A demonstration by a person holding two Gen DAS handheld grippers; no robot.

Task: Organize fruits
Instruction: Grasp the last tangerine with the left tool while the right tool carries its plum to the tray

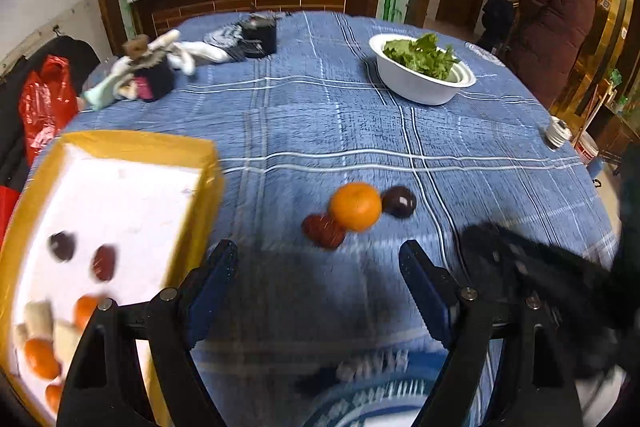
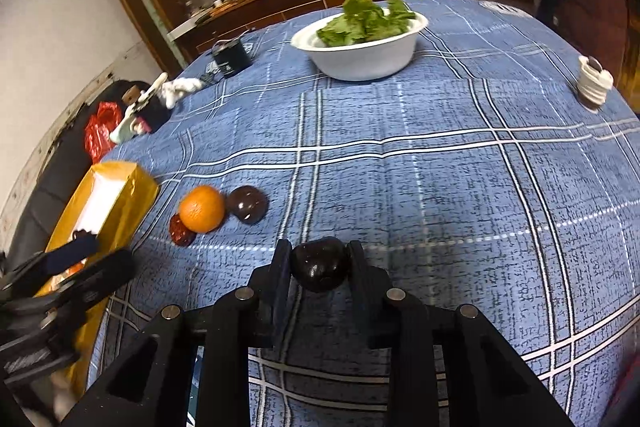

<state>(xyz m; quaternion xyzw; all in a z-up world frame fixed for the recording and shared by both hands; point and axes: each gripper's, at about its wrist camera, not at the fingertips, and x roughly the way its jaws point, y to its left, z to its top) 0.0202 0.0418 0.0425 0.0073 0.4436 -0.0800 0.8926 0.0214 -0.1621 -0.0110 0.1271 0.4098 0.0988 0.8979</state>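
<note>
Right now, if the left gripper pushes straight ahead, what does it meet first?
Probably the dark red fruit, with the orange touching it just behind. The left gripper is open and empty, and bare tablecloth lies before them. Depth is uncertain; it could pass above.

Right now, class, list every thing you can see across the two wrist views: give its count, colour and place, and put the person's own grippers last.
tangerine: 1 on the cloth, orange, between the two loose fruits
red fruit: 1, dark red, touching the tangerine on the tray side
dark plum: 1, purple-brown, on the tangerine's other side
held plum: 1, near black, between the right gripper's fingers
tray: 1, yellow rim, white floor, table's left edge; holds dark fruits, tangerines, pale pieces (blurred)
bowl: 1, white, far side, filled with green leaves
tablecloth: 1, blue plaid
white ribbed object: 1, right edge
black box: 1, far left
left gripper: black, blue pads, open
right gripper: black, shut on the plum
</note>
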